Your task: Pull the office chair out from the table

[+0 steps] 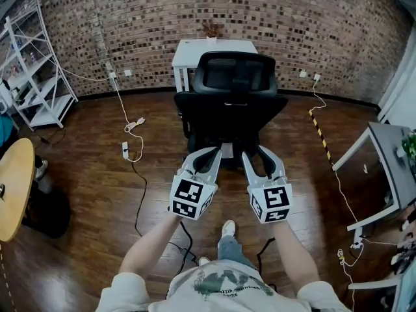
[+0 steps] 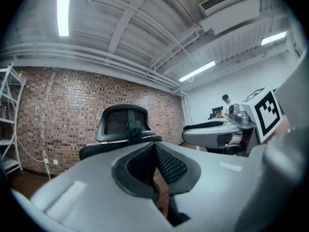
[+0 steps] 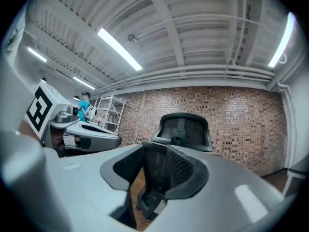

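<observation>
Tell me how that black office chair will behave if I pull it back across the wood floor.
The office chair would probably glide easily on the smooth wood floor, though its wheels are hidden here. Its tall back and headrest sit high, so a pull up there may tilt or swivel it. It looks bulky, so likely heavy.

Black mesh office chair [image 1: 233, 77], glossy wood floor [image 1: 91, 174], rough brick wall [image 1: 305, 25]

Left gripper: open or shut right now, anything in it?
Shut and empty. On the left gripper, the pads meet with nothing between them; the office chair stands clear beyond.
</observation>
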